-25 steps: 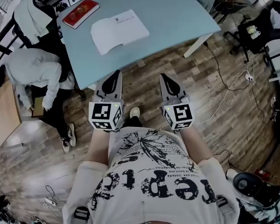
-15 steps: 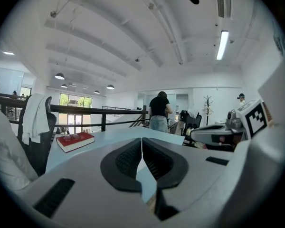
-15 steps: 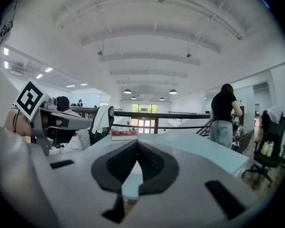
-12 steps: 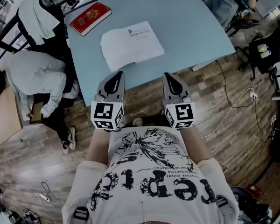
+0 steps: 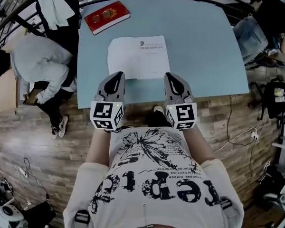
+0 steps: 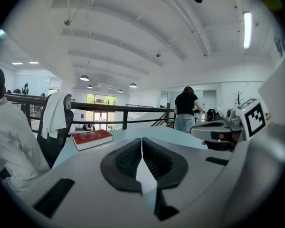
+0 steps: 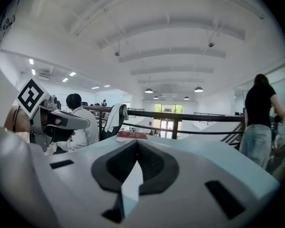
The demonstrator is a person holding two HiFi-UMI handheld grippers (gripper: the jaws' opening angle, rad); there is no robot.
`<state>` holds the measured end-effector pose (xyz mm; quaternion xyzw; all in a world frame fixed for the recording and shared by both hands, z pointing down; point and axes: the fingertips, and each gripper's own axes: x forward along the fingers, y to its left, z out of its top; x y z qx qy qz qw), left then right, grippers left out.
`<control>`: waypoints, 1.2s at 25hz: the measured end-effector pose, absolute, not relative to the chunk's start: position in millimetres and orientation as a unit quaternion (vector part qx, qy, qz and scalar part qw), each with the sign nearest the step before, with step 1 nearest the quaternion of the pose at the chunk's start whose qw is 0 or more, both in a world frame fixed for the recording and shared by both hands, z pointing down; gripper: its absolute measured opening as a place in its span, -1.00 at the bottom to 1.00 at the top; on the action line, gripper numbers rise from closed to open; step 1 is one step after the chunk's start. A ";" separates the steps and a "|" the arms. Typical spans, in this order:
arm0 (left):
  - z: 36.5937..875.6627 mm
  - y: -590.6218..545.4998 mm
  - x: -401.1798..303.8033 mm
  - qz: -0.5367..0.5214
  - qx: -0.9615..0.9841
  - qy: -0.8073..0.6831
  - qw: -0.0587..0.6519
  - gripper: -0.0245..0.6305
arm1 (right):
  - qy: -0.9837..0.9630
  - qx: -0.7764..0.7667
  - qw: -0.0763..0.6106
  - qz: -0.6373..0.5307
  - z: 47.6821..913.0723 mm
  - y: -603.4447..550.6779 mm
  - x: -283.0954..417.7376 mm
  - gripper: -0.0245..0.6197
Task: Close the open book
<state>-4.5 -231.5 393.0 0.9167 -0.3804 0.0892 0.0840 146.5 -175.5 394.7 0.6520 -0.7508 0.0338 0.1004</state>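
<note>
Open book: it lies flat on the pale blue counter, near the front edge, with its white pages up. The printed heading is too small to read. Neither gripper view shows the book, as each gripper's own grey body blocks the near part of the counter.

Left gripper and right gripper: both have smooth grey shells and ribbed black pads. Both sets of jaws are closed together with nothing between them. The tips sit over the book's near corners, but contact cannot be confirmed.

Red book: closed, with a hard glossy cover, at the counter's far left corner, well apart from the open book.

Compared with a second ago, the counter is squared up and closer. The grippers, then over the wood floor, now reach its front edge.
</note>
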 end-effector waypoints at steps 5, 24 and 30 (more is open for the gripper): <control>409.8 -242.6 23.1 0.095 0.889 -0.435 0.107 -0.86 | -0.783 0.611 0.108 0.038 405.0 -207.8 185.2 -0.89; 583.2 -240.9 9.4 -0.106 0.691 -0.519 0.491 -0.55 | -0.851 0.493 0.164 0.076 485.7 -256.5 201.5 -0.89; 614.5 -260.6 -12.7 -0.239 0.592 -0.516 0.572 -0.44 | -0.857 0.480 0.179 0.060 487.0 -264.3 197.5 -0.89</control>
